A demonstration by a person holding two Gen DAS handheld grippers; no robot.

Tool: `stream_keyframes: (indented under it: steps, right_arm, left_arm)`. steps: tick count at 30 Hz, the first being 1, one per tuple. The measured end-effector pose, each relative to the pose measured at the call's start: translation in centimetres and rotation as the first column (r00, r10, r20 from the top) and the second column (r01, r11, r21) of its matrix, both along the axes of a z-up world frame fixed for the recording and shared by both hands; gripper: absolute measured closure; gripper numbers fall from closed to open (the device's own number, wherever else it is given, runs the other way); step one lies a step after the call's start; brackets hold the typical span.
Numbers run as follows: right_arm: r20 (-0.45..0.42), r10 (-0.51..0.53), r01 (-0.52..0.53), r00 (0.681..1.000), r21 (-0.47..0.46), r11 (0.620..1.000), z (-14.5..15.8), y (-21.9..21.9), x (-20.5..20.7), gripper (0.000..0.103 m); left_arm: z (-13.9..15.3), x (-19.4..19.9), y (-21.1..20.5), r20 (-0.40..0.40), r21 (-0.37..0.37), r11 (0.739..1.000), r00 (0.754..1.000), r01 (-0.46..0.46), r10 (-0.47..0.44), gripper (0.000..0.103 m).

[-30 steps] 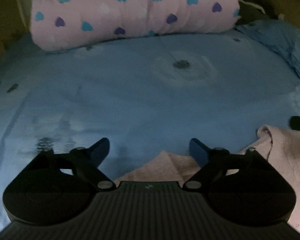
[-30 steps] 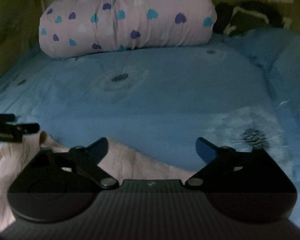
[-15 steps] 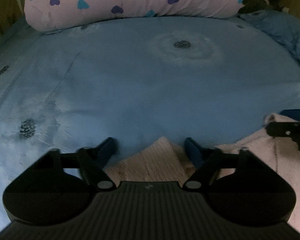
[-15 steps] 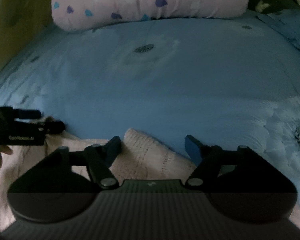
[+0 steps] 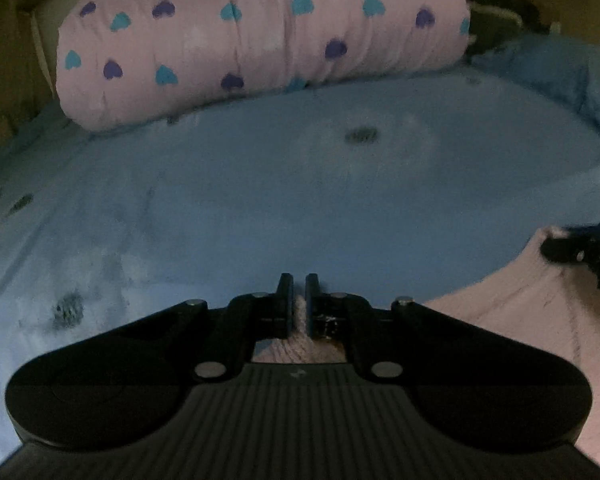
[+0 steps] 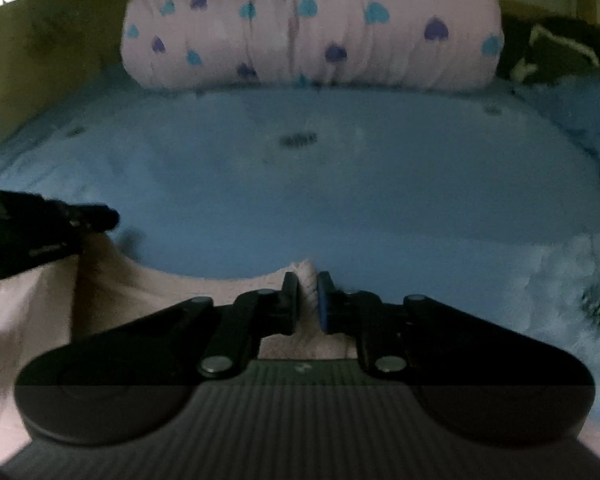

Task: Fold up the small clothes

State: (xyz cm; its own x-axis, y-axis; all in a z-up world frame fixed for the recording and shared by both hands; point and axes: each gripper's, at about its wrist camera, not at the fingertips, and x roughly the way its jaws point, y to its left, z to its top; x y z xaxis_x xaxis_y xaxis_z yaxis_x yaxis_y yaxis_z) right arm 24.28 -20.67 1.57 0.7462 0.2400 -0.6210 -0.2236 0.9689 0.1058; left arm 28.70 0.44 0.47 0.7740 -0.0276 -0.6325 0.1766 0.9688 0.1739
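Observation:
A small pale pink knit garment [image 5: 512,320] lies at the near edge of a blue bedsheet [image 5: 300,200]. My left gripper [image 5: 298,292] is shut on one corner of it, with pink fabric bunched between the fingers. My right gripper [image 6: 308,292] is shut on another corner of the pink garment [image 6: 112,292], which stretches away to the left. The right gripper shows at the right edge of the left wrist view [image 5: 580,254], and the left gripper at the left edge of the right wrist view [image 6: 44,228]. The fabric hangs taut between the two.
A pink rolled quilt with blue and purple hearts [image 5: 260,40] lies across the head of the bed. A crumpled blue blanket [image 5: 560,80] is at the right. A dark item [image 6: 556,56] sits behind it.
Both grippers have closed from wide open onto corners of the pink garment and lifted, pulling the fabric up off the sheet.

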Motion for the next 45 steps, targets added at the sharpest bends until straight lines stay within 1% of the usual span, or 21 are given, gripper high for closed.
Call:
stream_keyframes:
  steps: [1, 4, 6, 8, 10, 12, 14, 16, 17, 21, 25, 28, 30, 31, 32, 33, 34, 35, 37, 40, 45]
  right_arm:
    - [-0.006, 0.000, 0.000, 1.000, -0.002, 1.000, -0.5, 0.1, 0.0, 0.088]
    - [0.022, -0.011, 0.011, 1.000, -0.017, 1.000, -1.3, 0.4, -0.1, 0.087]
    - [0.027, -0.019, 0.020, 0.999, -0.034, 0.999, -1.1, 0.7, 0.0, 0.086]
    - [0.041, -0.039, 0.041, 0.998, -0.038, 0.998, -0.7, 0.8, -0.2, 0.081]
    - [0.099, -0.053, 0.053, 0.994, 0.000, 0.999, 0.3, 0.3, -1.2, 0.081]
    - [0.147, -0.062, 0.055, 0.987, 0.054, 0.997, 1.3, -0.4, -2.5, 0.079]
    - [0.150, -0.085, 0.068, 0.985, 0.112, 0.991, 2.3, -1.4, -3.7, 0.062]
    - [0.144, -0.104, 0.079, 0.984, 0.170, 0.982, 3.1, -2.4, -5.1, 0.056]
    - [0.140, -0.105, 0.078, 0.985, 0.187, 0.979, 3.5, -2.7, -5.8, 0.056]
    - [0.117, -0.101, 0.076, 0.988, 0.202, 0.976, 4.9, -3.5, -8.6, 0.056]
    - [0.115, -0.103, 0.079, 0.988, 0.198, 0.977, 5.9, -3.7, -12.1, 0.054]
    - [0.111, -0.101, 0.078, 0.989, 0.193, 0.978, 6.6, -3.9, -14.8, 0.053]
    - [0.105, -0.098, 0.078, 0.990, 0.185, 0.980, 7.1, -3.9, -16.2, 0.053]
    - [0.103, -0.093, 0.074, 0.990, 0.175, 0.982, 7.4, -3.8, -17.0, 0.053]
    - [0.104, -0.090, 0.072, 0.990, 0.169, 0.983, 7.7, -3.8, -17.7, 0.052]
    - [0.107, -0.089, 0.071, 0.990, 0.165, 0.984, 8.0, -3.7, -18.4, 0.051]
    - [0.109, -0.088, 0.069, 0.990, 0.164, 0.984, 8.4, -3.7, -19.2, 0.046]
    - [0.113, -0.086, 0.067, 0.990, 0.165, 0.984, 8.7, -3.6, -19.8, 0.038]
    - [0.127, -0.078, 0.057, 0.989, 0.167, 0.984, 9.4, -3.5, -21.3, 0.034]
    - [0.139, -0.064, 0.041, 0.988, 0.161, 0.986, 10.2, -3.3, -23.5, 0.033]
    - [0.132, -0.063, 0.043, 0.989, 0.151, 0.988, 10.7, -3.5, -26.6, 0.033]
  left_arm:
    - [-0.5, 0.0, 0.1, -0.004, 0.003, 1.000, 1.000, -0.002, 0.002, 0.095]
    - [-0.6, -0.3, -0.1, 0.012, 0.022, 1.000, 1.000, -0.010, 0.010, 0.094]
    - [-0.1, -0.2, -0.1, -0.002, 0.013, 1.000, 1.000, -0.013, 0.013, 0.093]
    - [0.8, -0.5, 0.2, -0.021, -0.007, 1.000, 1.000, 0.000, -0.001, 0.092]
    - [2.1, -1.2, 0.6, -0.007, -0.017, 1.000, 1.000, 0.013, -0.013, 0.092]
    - [3.4, -2.1, 0.8, 0.000, -0.001, 1.000, 1.000, 0.012, -0.012, 0.082]
    - [4.7, -3.1, 0.9, 0.003, 0.002, 1.000, 1.000, -0.003, 0.003, 0.052]
    - [6.2, -4.5, 1.2, 0.016, -0.015, 1.000, 1.000, -0.012, 0.012, 0.042]
    - [6.9, -5.2, 1.2, 0.020, -0.021, 1.000, 1.000, -0.011, 0.011, 0.040]
    - [9.3, -8.3, 1.4, 0.005, -0.041, 0.999, 1.000, -0.011, 0.011, 0.035]
    - [10.7, -11.8, 1.4, -0.024, -0.035, 0.999, 0.999, -0.028, 0.028, 0.034]
    - [11.3, -14.4, 1.6, -0.065, -0.052, 0.998, 0.997, -0.044, 0.040, 0.033]
    - [11.6, -16.3, 1.8, -0.090, -0.071, 0.996, 0.995, -0.053, 0.047, 0.029]
    - [11.8, -17.1, 2.0, -0.098, -0.079, 0.995, 0.994, -0.060, 0.052, 0.025]
    - [12.0, -18.2, 2.1, -0.103, -0.089, 0.994, 0.993, -0.068, 0.059, 0.024]
    - [12.0, -19.0, 2.2, -0.107, -0.093, 0.993, 0.992, -0.073, 0.062, 0.024]
    - [12.2, -20.1, 2.2, -0.112, -0.096, 0.992, 0.992, -0.076, 0.065, 0.023]
    - [12.4, -20.8, 2.3, -0.113, -0.100, 0.992, 0.991, -0.078, 0.067, 0.023]
    - [12.9, -22.7, 2.5, -0.112, -0.118, 0.989, 0.991, -0.086, 0.072, 0.023]
    - [13.5, -25.5, 2.6, -0.119, -0.146, 0.984, 0.989, -0.102, 0.085, 0.020]
    - [13.3, -30.0, 1.9, -0.127, -0.160, 0.982, 0.989, -0.096, 0.076, 0.018]
